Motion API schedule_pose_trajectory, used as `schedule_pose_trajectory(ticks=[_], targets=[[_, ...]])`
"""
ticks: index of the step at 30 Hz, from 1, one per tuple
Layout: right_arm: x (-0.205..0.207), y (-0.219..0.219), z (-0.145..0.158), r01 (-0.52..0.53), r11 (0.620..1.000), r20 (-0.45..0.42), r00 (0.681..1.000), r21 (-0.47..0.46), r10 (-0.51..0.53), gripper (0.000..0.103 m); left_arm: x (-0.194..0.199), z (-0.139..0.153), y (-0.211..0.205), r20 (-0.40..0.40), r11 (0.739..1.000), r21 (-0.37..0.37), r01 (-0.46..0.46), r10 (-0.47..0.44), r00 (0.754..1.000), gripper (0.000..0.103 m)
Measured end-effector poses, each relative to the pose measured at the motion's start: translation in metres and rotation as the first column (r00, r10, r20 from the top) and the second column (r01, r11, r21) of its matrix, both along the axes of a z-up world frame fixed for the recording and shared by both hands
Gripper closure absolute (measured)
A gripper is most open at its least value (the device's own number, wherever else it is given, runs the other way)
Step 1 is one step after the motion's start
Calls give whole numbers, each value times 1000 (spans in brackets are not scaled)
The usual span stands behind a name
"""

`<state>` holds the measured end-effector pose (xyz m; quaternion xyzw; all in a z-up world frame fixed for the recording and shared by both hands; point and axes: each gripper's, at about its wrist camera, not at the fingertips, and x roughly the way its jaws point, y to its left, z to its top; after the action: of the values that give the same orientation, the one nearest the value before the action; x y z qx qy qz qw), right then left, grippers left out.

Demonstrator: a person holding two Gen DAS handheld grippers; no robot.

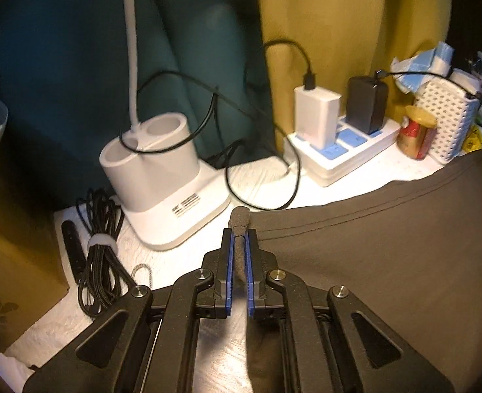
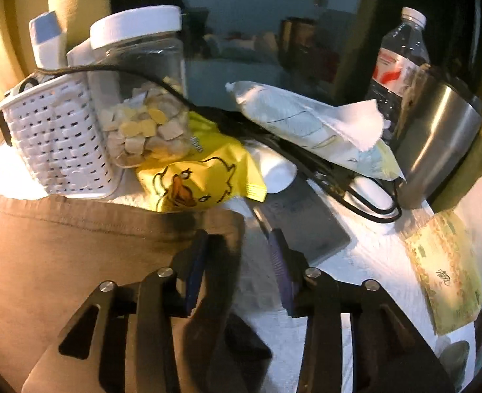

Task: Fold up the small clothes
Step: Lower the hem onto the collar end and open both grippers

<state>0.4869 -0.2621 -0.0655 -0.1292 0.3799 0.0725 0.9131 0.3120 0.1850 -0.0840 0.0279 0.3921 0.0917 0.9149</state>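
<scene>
Because the brown garment (image 1: 388, 229) spread over the near right of the white table (image 1: 182, 262) looks a light, limp, matte knit, its stitched hem corners suit gripping, where the left gripper (image 1: 240, 239) pinches a bunched corner narrowly while the right gripper (image 2: 237, 245) gapes wide at its edge.

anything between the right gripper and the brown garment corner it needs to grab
Nothing visible does. The right gripper is open right at the corner of the brown garment, with one finger over the cloth. The yellow duck packet lies just beyond the edge, not in the way. The left gripper already pinches its corner.
</scene>
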Motion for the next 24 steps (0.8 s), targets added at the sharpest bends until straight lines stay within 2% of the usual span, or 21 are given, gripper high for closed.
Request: schedule_pose_trajectory(ticks=[3,5,14,24], targets=[[-3,-3,1,6,1000,4,1000,-10,-6,62,1,-1,7,-23,998,15,-59,59,998,97],[-5,-5,3,13,1000,6,1000,-9,-13,62,-2,2,14,-24,997,-1,-81,81,996,97],[-33,-22,18,28,1000,9,1000,-11,-27,62,-38,18,23,-17,993,-60,-103,102,995,97],[-80,-47,30,55,998,9,998,8,-55,62,-76,18,15,-28,983,-140,-121,118,993,97]])
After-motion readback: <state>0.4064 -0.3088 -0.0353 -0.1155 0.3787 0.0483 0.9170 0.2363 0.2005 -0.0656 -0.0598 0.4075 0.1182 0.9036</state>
